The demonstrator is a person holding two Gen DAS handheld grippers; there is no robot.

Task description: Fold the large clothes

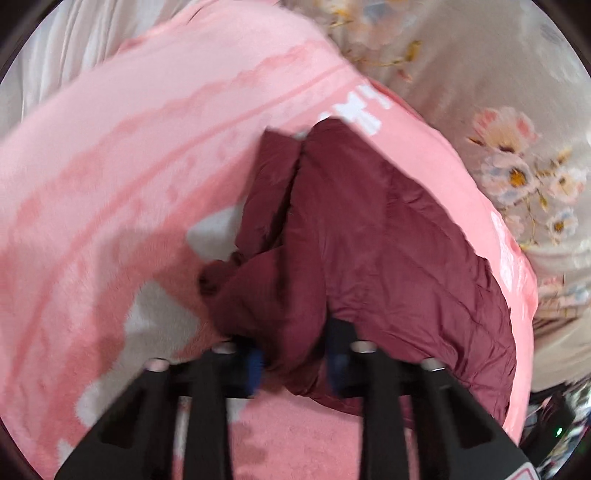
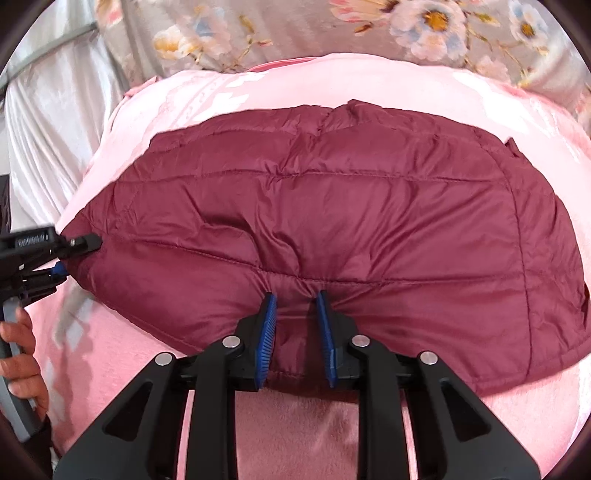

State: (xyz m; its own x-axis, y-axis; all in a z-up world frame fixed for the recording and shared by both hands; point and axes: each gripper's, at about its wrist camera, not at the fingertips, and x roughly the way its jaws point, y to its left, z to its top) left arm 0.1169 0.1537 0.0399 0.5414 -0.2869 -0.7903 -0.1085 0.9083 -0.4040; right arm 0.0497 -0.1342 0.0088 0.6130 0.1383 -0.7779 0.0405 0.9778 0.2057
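Folding step: mid-fold, maroon puffer jacket [image 2: 332, 206] lying on the pink blanket [image 2: 517, 110].
Right gripper [image 2: 295, 314]: pinching the near hem.
Left gripper [image 1: 295, 354]: clamped on bunched jacket edge.
Next, I'd say: carry both edges across together.

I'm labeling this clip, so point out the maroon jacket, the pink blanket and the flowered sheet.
maroon jacket [image 2: 332, 206]: right wrist view, middle of its quilted panel.
pink blanket [image 1: 147, 155]: left wrist view, striped area left of the jacket.
flowered sheet [image 2: 295, 33]: right wrist view, top strip beyond the blanket.
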